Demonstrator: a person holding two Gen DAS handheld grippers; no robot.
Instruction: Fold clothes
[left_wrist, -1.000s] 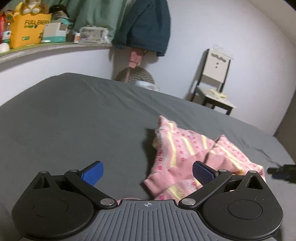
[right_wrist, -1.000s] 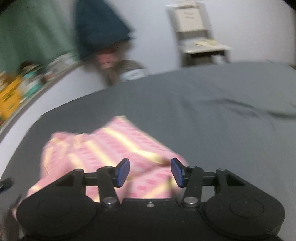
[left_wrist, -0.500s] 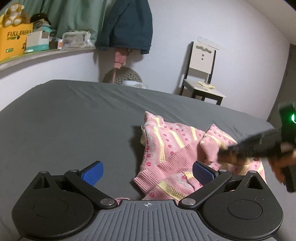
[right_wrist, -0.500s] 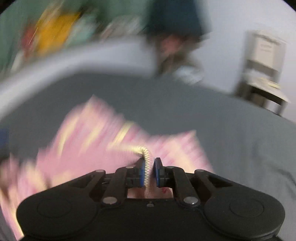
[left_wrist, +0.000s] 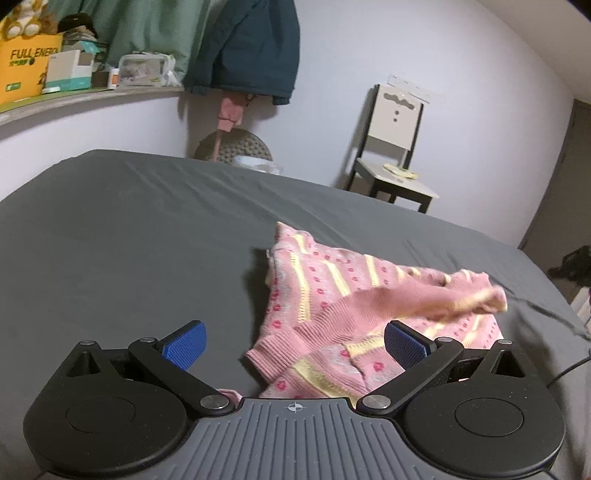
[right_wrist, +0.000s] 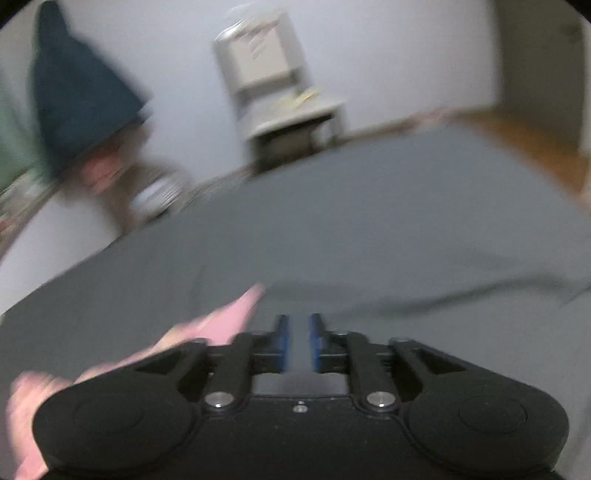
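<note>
A pink knit sweater (left_wrist: 332, 291) with yellow stripes and red dots lies crumpled on the grey bed (left_wrist: 129, 240). One sleeve is blurred in mid-air over its right side. My left gripper (left_wrist: 295, 343) is wide open just in front of the sweater's ribbed hem, touching nothing. In the blurred right wrist view my right gripper (right_wrist: 297, 343) has its blue pads a narrow gap apart with nothing between them. The pink sweater (right_wrist: 207, 328) shows to its left, apart from the fingers.
A wooden chair (left_wrist: 395, 147) stands by the far wall past the bed. A dark jacket (left_wrist: 251, 48) hangs above a round stool (left_wrist: 232, 147). A shelf (left_wrist: 74, 99) with boxes runs along the left wall. A dark cable lies at the bed's right edge.
My right gripper, shut on a sweater edge half a second ago, has let it go and swung right. The sleeve is flung over the sweater. My left gripper stays open.
</note>
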